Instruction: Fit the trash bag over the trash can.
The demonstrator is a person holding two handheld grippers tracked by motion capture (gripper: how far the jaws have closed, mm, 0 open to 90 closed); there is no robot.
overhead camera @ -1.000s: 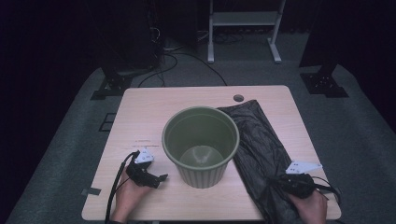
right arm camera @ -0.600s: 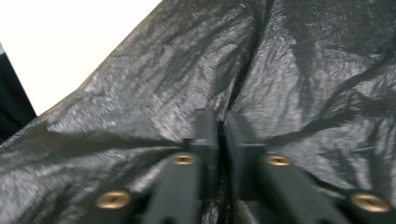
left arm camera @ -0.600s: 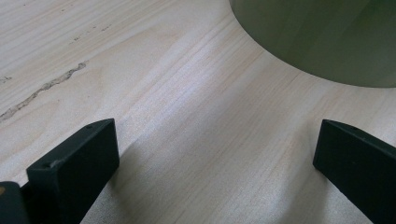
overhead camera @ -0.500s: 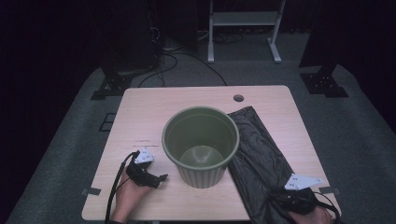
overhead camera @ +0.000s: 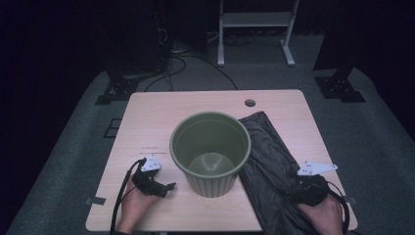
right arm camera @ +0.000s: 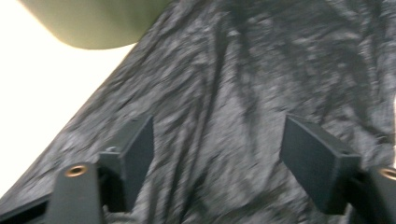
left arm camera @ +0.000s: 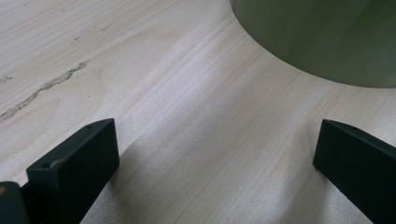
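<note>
Wooden table (overhead camera: 161, 112), black bag (right arm camera: 243, 93) flat beneath right gripper (right arm camera: 217, 149), fingers just opened, empty.

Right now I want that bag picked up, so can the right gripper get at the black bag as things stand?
Probably yes. The right gripper hovers over the black bag, its jaws just opened with nothing pinched between them, and the green bin stands to the side, not in its way.

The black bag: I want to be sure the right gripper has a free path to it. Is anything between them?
Nothing visible is. The right gripper hangs directly over the black bag, its jaws having just opened with only crumpled plastic beneath them. The green bin stands beside it, off to the left.
</note>
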